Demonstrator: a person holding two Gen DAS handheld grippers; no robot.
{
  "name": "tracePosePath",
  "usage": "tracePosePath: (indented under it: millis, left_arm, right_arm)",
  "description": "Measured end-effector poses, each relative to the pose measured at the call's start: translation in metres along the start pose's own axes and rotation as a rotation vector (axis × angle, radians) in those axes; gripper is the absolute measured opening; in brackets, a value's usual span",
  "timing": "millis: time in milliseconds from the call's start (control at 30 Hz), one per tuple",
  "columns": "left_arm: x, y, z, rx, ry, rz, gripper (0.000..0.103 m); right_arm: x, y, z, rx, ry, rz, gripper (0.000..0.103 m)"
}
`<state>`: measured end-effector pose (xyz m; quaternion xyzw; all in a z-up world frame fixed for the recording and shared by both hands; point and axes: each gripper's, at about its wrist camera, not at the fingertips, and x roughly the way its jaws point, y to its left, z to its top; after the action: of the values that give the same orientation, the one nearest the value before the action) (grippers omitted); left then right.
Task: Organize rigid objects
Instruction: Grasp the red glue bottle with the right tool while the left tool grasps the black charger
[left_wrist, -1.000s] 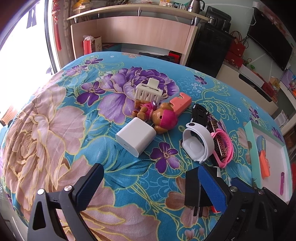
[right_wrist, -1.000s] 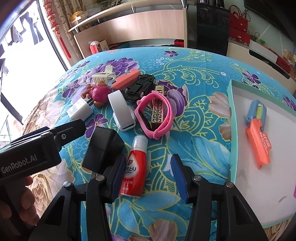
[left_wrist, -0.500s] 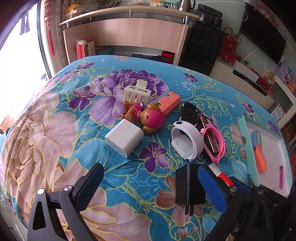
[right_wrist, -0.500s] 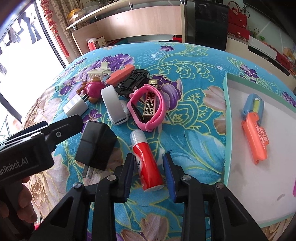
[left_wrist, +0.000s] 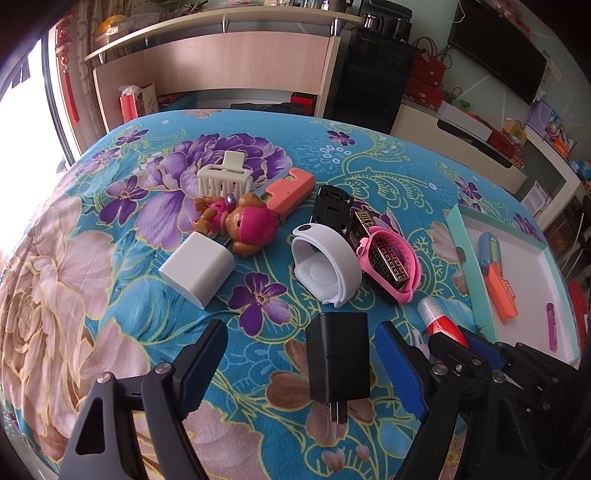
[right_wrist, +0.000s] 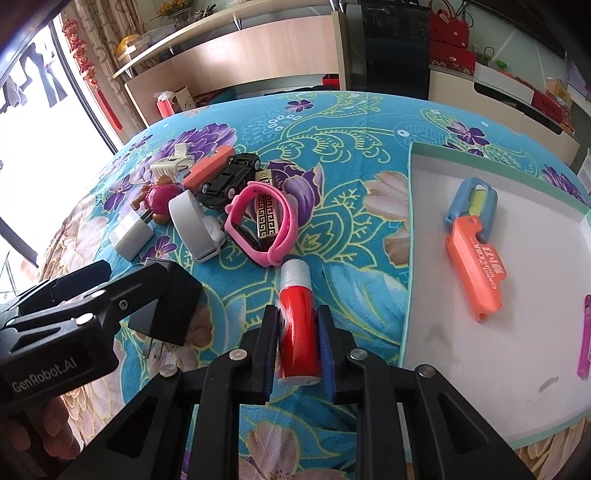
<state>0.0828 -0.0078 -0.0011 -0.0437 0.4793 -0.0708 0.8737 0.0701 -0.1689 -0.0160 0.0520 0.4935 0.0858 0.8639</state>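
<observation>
Left gripper (left_wrist: 301, 363) spread wide, straddling black charger (left_wrist: 339, 357) lying flat on floral cloth (left_wrist: 110, 295), pads not touching it. Clutter pile behind: white charger (left_wrist: 197, 268), white band (left_wrist: 325, 266), pink band (left_wrist: 391, 269). Right gripper (right_wrist: 297, 345) clamped on red bottle (right_wrist: 298, 325), cap pointing away. White tray (right_wrist: 410, 258) just beside on the right, holding orange cutter (right_wrist: 476, 273).

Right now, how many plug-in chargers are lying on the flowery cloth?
2. The black charger lies between the left tongs' open fingers; the white charger sits farther back beside the pink toy dog. Others may hide under the pile.
</observation>
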Motion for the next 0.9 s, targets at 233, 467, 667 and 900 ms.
tracePosePath:
  millis: [233, 467, 667, 900]
  left_arm:
    - [0.009, -0.010, -0.003, 0.038, 0.038, -0.026, 0.068]
    - [0.020, -0.017, -0.006, 0.069, 0.081, -0.038, 0.048]
    - [0.027, -0.023, -0.009, 0.101, 0.091, -0.012, 0.046]
    - [0.029, -0.026, -0.009, 0.119, 0.081, 0.020, 0.035]
  right_arm:
    - [-0.007, -0.012, 0.001, 0.034, -0.025, -0.008, 0.021]
    - [-0.011, -0.017, 0.002, 0.052, -0.042, -0.007, 0.021]
    - [-0.012, -0.019, 0.002, 0.058, -0.048, -0.004, 0.021]
    - [-0.012, -0.019, 0.001, 0.059, -0.048, -0.003, 0.021]
